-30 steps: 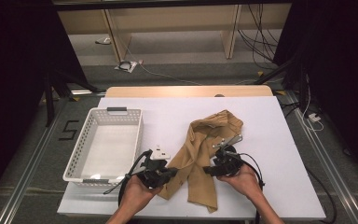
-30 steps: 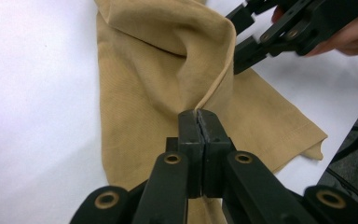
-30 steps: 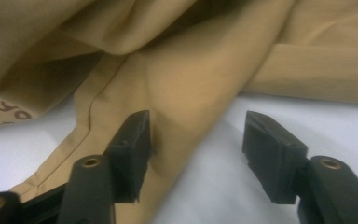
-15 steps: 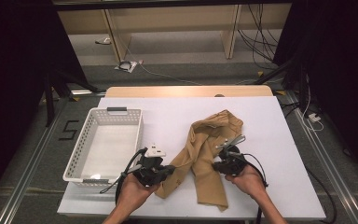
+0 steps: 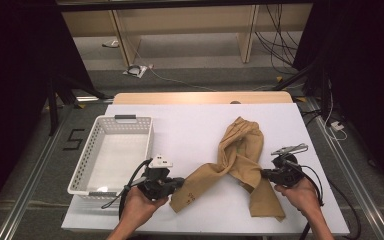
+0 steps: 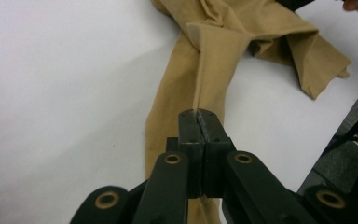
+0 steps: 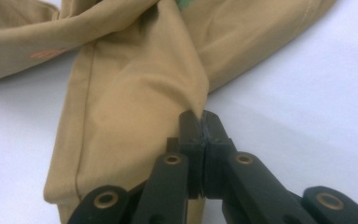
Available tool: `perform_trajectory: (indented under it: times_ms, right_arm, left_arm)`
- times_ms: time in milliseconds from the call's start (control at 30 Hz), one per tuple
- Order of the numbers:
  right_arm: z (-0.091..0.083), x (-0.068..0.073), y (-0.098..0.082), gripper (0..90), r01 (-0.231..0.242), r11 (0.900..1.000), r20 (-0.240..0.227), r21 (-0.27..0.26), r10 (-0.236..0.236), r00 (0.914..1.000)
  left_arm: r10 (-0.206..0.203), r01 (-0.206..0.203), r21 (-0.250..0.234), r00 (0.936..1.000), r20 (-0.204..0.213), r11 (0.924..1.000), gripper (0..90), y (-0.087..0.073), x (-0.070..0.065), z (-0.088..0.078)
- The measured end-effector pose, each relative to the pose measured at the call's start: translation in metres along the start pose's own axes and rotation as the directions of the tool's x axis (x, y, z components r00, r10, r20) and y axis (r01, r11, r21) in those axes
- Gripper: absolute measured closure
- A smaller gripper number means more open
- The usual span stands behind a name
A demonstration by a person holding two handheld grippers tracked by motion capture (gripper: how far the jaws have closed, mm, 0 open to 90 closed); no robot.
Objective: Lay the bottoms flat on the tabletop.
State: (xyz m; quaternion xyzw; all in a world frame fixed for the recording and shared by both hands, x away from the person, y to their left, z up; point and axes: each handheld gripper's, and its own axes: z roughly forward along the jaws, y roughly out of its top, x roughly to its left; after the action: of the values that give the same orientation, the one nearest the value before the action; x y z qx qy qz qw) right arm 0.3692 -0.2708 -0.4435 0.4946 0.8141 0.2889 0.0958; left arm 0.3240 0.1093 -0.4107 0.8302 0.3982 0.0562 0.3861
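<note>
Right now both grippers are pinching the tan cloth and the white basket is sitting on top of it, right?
Not quite. The white basket sits beside the tan cloth, apart from it, as the high view shows. Both the left gripper and right gripper do pinch the cloth.

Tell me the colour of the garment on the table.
Plain tan garment, clearest in the left gripper view.

The tan garment (image 5: pixel 240 155) I work with is soft woven cloth, matt, with stitched seams and loose creases. My left gripper (image 6: pixel 199 122) and right gripper (image 7: pixel 200 122) have matt black plastic jaws, slightly grainy, with dull brass-coloured rivets. The table (image 5: pixel 190 125) wears a smooth white matt sheet over a pale wood edge. The basket (image 5: pixel 111 131) is white perforated plastic, faintly glossy.
</note>
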Motion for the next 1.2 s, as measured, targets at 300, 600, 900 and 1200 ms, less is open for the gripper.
perform_trajectory:
  times_ms: [300,600,900,1200]
  right_arm:
    - [-0.002,-0.001,0.001,89.5,0.002,1.0,0.008,-0.003,-0.002,1.0]
    - [0.001,0.002,0.0,89.3,0.004,1.0,-0.012,0.012,-0.004,0.9999]
    - [0.002,0.028,0.008,89.2,0.068,0.998,-0.063,0.001,-0.068,0.9957]
    - [0.032,0.07,0.023,85.3,0.183,0.981,-0.113,0.072,-0.174,0.9782]
  left_arm:
    - [-0.028,0.028,0.044,0.9996,-0.008,0.9986,88.8,-0.027,0.012,-0.014]
    - [-0.036,0.037,0.059,0.9993,-0.009,0.9976,88.8,-0.036,0.018,-0.02]
    - [-0.022,0.021,0.051,0.9997,0.012,0.9985,88.6,-0.033,0.011,-0.02]
    - [-0.019,0.018,0.053,0.9997,0.015,0.9984,88.4,-0.034,0.01,-0.017]
